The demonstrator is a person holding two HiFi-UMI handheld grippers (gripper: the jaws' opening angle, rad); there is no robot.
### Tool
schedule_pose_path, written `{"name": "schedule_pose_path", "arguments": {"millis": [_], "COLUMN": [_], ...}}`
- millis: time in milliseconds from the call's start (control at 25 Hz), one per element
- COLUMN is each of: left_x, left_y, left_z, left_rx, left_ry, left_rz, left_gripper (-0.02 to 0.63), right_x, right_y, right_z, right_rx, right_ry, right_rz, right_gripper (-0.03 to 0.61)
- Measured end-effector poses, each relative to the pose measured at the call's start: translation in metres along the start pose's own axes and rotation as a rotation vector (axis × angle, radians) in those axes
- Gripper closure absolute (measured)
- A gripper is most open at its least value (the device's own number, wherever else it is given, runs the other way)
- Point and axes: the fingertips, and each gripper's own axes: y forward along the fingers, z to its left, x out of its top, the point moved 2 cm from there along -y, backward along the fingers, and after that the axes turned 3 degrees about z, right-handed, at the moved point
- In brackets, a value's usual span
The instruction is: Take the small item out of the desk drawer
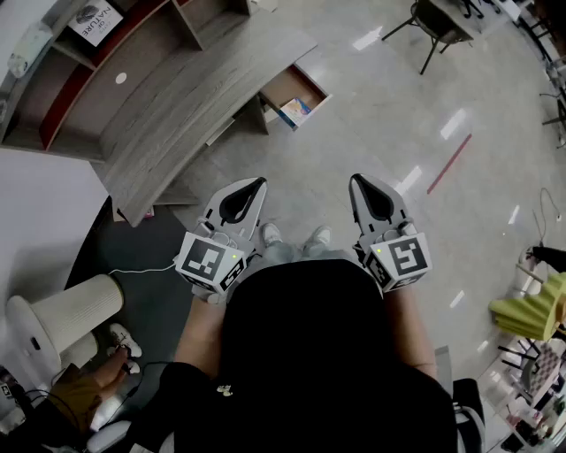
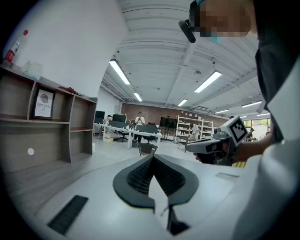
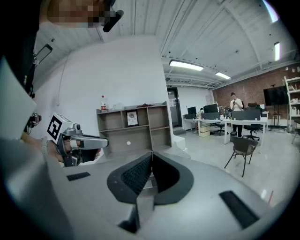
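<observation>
Left gripper (image 1: 252,188) and right gripper (image 1: 361,181), one in each of a person's hands, hang side by side in front of a dark top. Each has its dark jaws clenched tip to tip with nothing between them. Both tilt slightly down over a pale, glossy floor (image 1: 389,124).

Ahead of them an open drawer (image 1: 285,87) juts from the end of a curved grey wooden desk (image 1: 195,97). A small blue-and-white item (image 1: 296,110) lies inside the drawer, near its pulled-out end. It sits well ahead of both grippers, roughly between the lines along which they point, and neither touches it.

The person's pale shoes (image 1: 270,233) show on the floor between the two grippers. Behind the desk stands a brown shelf unit (image 1: 133,53) with a framed picture (image 1: 95,22) on it. A white ribbed cylinder (image 1: 71,310) stands on the floor to the left of the left gripper, and a dark chair (image 1: 433,26) stands far off at the upper right.
</observation>
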Motion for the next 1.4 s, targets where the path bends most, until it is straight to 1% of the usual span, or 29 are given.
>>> {"name": "schedule_pose_path", "arguments": {"millis": [120, 240, 360, 520, 640, 800, 880, 1080, 1200, 1400], "left_x": [0.000, -0.002, -0.004, -0.013, -0.025, -0.036, -0.038, -0.035, -0.030, -0.020], "left_y": [-0.011, -0.019, -0.027, -0.036, -0.041, -0.035, -0.026, 0.013, 0.046, 0.108], "left_z": [0.012, 0.023, 0.036, 0.055, 0.067, 0.085, 0.093, 0.114, 0.124, 0.139], "left_rx": [0.002, -0.016, -0.041, -0.078, -0.106, -0.106, -0.104, -0.080, -0.074, -0.050], "left_ry": [0.012, 0.032, 0.010, -0.017, -0.019, -0.055, -0.070, -0.074, -0.072, -0.072], "left_rz": [-0.007, -0.004, -0.005, 0.017, 0.039, 0.065, 0.073, 0.096, 0.116, 0.155], "left_gripper": [0.604, 0.604, 0.604, 0.604, 0.606, 0.604, 0.604, 0.604, 0.604, 0.604], "right_x": [0.002, 0.003, 0.006, 0.007, 0.002, -0.001, -0.001, 0.006, 0.008, 0.022], "right_y": [0.009, 0.020, 0.033, 0.052, 0.066, 0.081, 0.088, 0.115, 0.134, 0.161], "right_z": [0.012, 0.027, 0.041, 0.058, 0.073, 0.078, 0.070, 0.033, 0.000, -0.062], "right_rx": [-0.020, -0.025, -0.034, -0.059, -0.068, -0.067, -0.073, -0.081, -0.065, -0.040], "right_ry": [-0.003, -0.008, -0.014, -0.010, -0.036, -0.082, -0.095, -0.069, -0.066, -0.011], "right_rz": [0.001, 0.007, 0.008, 0.014, 0.030, 0.052, 0.061, 0.060, 0.067, 0.059], "right_gripper": [0.580, 0.580, 0.580, 0.580, 0.580, 0.580, 0.580, 0.580, 0.580, 0.580]}}
